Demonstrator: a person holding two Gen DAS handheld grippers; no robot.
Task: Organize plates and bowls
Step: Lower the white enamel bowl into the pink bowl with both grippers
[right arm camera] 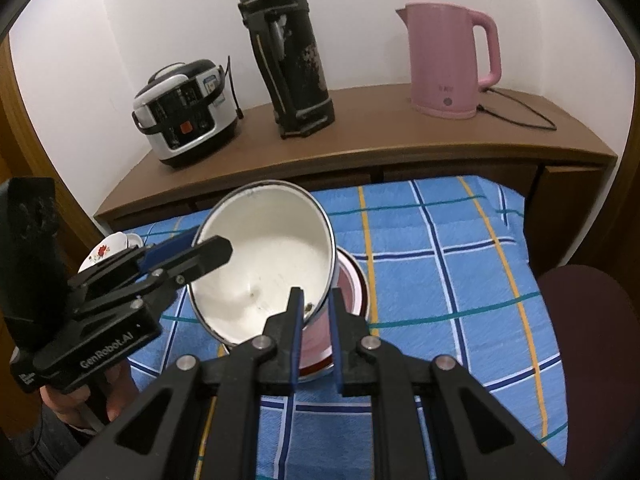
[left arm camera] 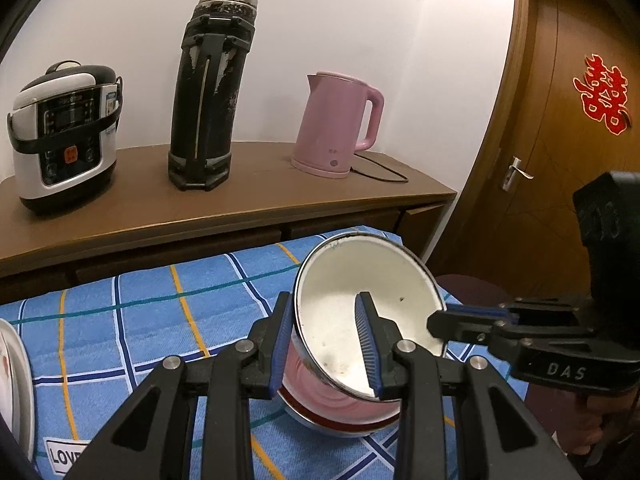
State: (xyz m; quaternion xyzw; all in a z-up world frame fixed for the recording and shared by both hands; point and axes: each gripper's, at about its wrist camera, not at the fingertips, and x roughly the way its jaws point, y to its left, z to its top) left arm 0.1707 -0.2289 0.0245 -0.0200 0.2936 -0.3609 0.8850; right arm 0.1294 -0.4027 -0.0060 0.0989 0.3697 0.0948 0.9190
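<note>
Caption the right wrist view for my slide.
Both grippers, left and right, clamp a white enamel bowl above a pink-lined bowl.

On the brown sideboard stand a rice cooker, a tall black flask and a pink kettle, with a wooden door beside and a blue checked cloth below.

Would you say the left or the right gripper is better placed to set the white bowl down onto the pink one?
Probably both: the left gripper and right gripper each clamp the tilted white bowl on opposite rims above the pink bowl.
</note>
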